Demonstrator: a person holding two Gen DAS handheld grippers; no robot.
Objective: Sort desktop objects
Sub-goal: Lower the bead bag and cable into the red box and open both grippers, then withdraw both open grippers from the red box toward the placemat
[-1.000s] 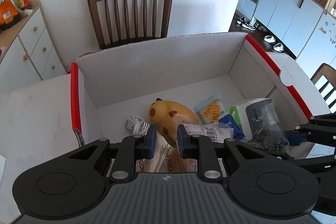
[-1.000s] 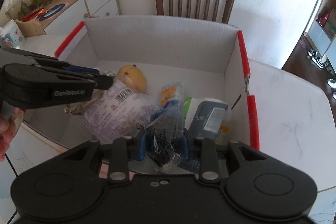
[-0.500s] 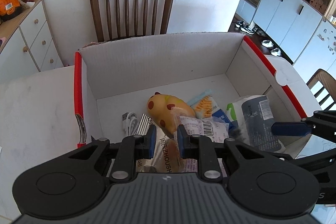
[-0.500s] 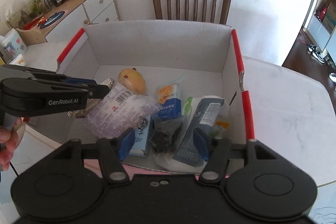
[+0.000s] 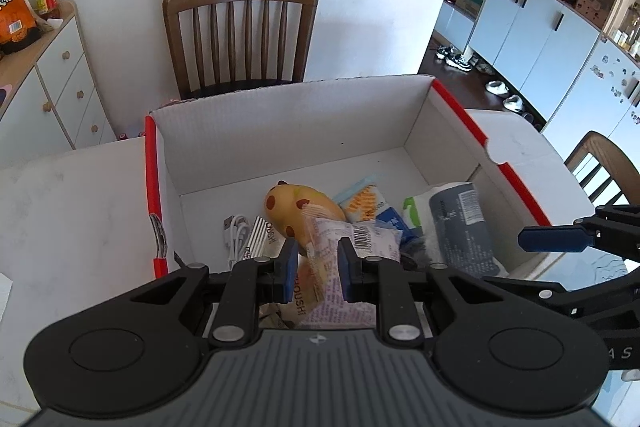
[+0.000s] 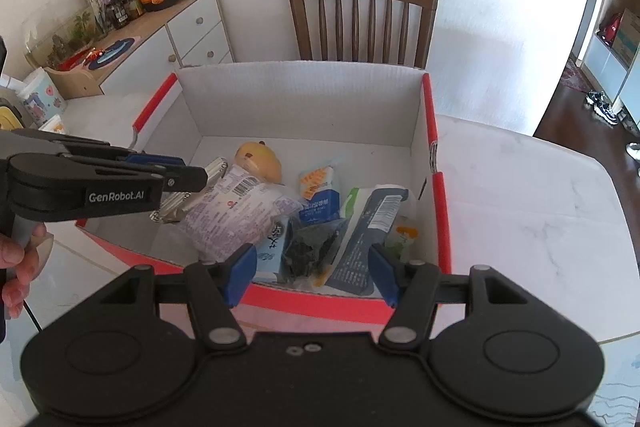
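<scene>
Sorting is at the drop stage: your left tongs point(image 5: 316, 269) are clenched on a barcoded snack packet point(image 5: 352, 239) over the red-edged box point(image 5: 150, 163), so release it there, while your right tongs point(image 6: 312, 275) hang released and empty.

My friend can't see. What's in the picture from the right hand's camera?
A white cardboard box with red edges sits on a table, full of snack packets and a yellow plush toy. The right hand-held gripper is open and empty at its near edge; the left hand-held gripper pinches a clear packet.
</scene>
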